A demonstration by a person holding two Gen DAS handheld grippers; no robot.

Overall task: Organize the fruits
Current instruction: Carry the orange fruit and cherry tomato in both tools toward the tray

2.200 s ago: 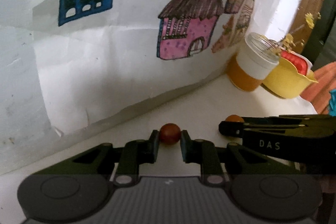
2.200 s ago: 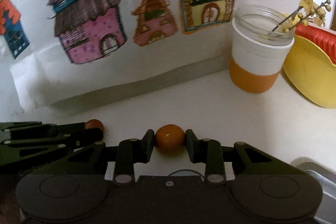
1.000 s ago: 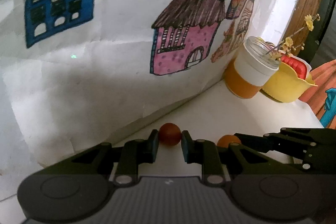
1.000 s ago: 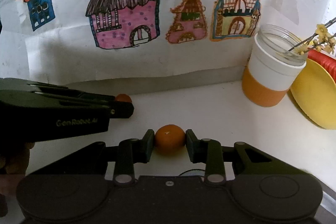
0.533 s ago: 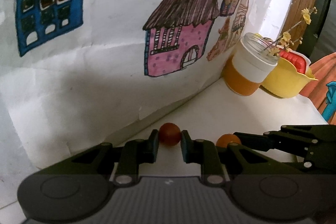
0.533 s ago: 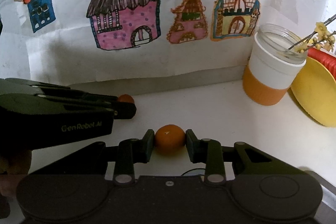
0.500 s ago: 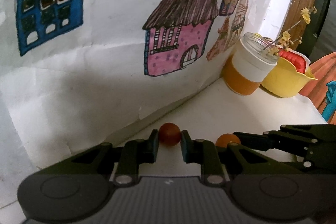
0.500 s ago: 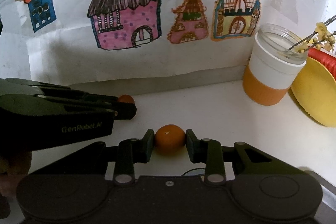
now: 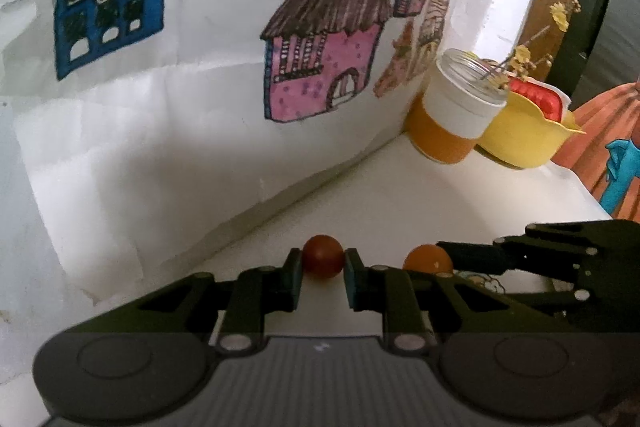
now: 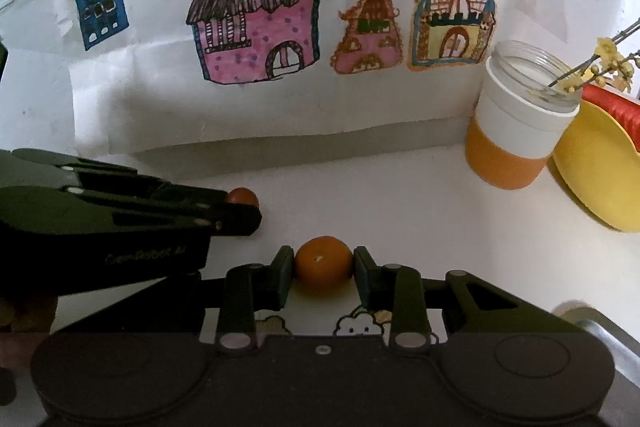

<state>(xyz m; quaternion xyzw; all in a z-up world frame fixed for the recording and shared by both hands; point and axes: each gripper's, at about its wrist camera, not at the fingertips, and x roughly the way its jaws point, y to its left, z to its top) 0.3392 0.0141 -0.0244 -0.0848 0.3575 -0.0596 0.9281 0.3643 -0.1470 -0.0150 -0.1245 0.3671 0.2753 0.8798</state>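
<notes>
My left gripper (image 9: 322, 263) is shut on a small dark red round fruit (image 9: 322, 259), held above the white counter (image 9: 420, 211). To its right, the right gripper (image 9: 436, 263) reaches in from the side with a small orange fruit (image 9: 426, 257) at its tip. In the right wrist view my right gripper (image 10: 323, 263) is shut on that orange fruit (image 10: 323, 261). The left gripper (image 10: 236, 209) comes in from the left there, with the red fruit (image 10: 242, 195) showing at its tip.
A jar (image 10: 516, 123) with a white and orange sleeve stands at the back right, flower twigs (image 10: 600, 63) over it. A yellow bowl (image 10: 600, 171) with a red item sits beside it. Paper with painted houses (image 10: 260, 11) covers the wall behind. A metal edge (image 10: 592, 319) shows lower right.
Both grippers keep their fruits and have hardly moved; the view has only shifted slightly against the wall drawings.
</notes>
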